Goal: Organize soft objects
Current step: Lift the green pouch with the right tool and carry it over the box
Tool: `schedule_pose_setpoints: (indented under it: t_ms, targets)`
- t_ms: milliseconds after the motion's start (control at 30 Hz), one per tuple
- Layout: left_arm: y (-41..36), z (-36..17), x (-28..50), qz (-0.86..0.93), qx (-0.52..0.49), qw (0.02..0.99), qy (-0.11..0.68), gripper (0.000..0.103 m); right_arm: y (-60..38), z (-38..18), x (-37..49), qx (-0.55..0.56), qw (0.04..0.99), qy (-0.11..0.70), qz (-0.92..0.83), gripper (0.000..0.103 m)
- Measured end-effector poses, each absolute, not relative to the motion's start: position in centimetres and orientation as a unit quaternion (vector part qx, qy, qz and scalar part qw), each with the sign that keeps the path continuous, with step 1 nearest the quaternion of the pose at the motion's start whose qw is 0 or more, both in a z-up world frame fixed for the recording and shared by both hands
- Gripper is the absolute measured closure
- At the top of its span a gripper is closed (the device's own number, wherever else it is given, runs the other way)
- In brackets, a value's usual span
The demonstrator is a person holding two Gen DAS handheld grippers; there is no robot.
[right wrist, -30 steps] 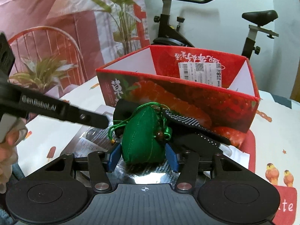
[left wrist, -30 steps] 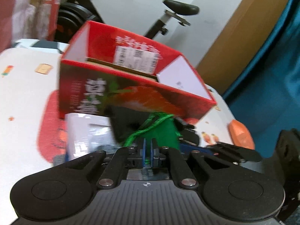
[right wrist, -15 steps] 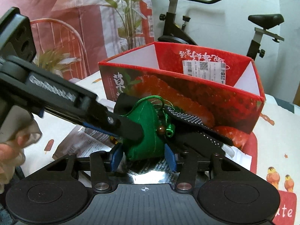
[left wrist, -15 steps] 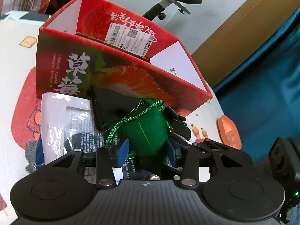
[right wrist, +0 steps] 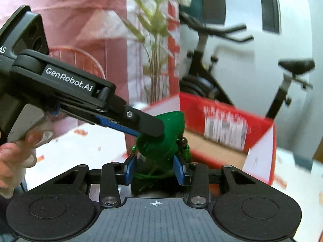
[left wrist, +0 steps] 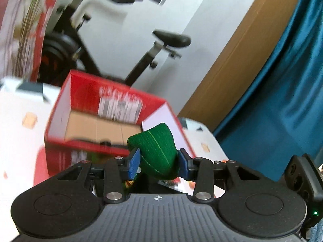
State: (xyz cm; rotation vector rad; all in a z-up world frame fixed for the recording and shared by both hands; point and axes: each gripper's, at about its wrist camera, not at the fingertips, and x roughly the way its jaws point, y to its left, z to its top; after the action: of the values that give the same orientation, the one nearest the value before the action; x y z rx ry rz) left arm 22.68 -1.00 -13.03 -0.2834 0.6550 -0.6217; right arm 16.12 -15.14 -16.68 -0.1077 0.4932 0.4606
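The green pouch sits pinched in the left claw and between the closing pads of the right claw; ahead and below both lies the red box; carry forward over its rim; release low.

We are seeing a white patterned table carrying an open red cardboard box standing directly on it.
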Motion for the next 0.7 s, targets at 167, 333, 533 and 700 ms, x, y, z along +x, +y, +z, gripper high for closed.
schedule_pose_setpoints:
  t_ms: [167, 333, 533, 700]
  targets:
    - [-1.8, -10.1, 24.2, -0.307, -0.13, 0.898, 0.286, 0.06, -15.5, -13.6, 17.6, -0.064, 0.951, 0.206, 0.221, 0.068]
    - [-2.8, -7.3, 25.0, -0.318, -0.119, 0.907, 0.25, 0.06, -16.1, -10.5, 19.1, -0.082, 0.959, 0.168, 0.211, 0.068]
    - [-3.9, -5.1, 25.8, -0.325, -0.104, 0.916, 0.212, 0.06, -17.0, -7.5, 21.5, -0.108, 0.965, 0.135, 0.198, 0.068]
    - [-5.3, -5.2, 28.1, -0.328, -0.099, 0.914, 0.218, 0.06, -17.5, -6.9, 24.0, -0.127, 0.965, 0.134, 0.186, 0.068]
